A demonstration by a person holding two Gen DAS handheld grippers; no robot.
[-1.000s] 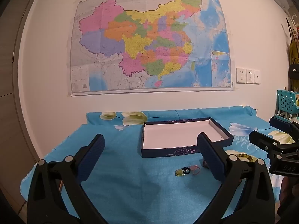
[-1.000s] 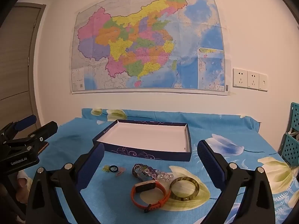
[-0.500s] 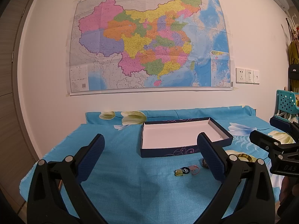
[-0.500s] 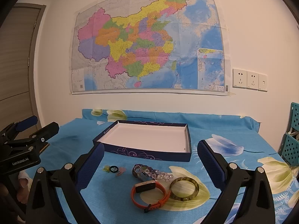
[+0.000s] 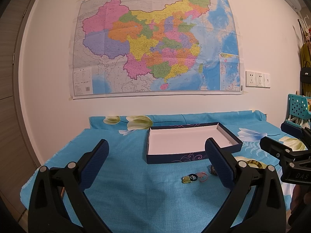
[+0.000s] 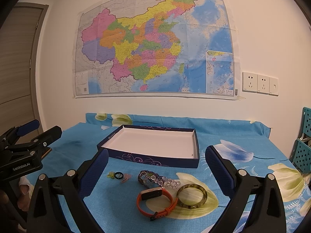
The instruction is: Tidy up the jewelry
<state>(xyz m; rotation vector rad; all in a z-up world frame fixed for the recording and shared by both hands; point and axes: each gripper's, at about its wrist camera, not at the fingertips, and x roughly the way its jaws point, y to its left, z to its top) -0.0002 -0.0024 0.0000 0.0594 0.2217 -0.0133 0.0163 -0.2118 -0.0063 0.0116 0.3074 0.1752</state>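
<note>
Nothing has moved: we still hover, both grippers spread wide and holding nothing.
The box (image 6: 155, 142) stays bare (bracelets (image 6: 191, 195) and all untouched), left gripper (image 5: 156, 163), right gripper (image 6: 156, 169) — sorting hasn't begun.

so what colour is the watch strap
Orange on the watch; clearest in the right wrist view.

Wall map (image 6: 153, 42), outlets (image 6: 259, 83), teal basket (image 5: 298, 106).
</note>
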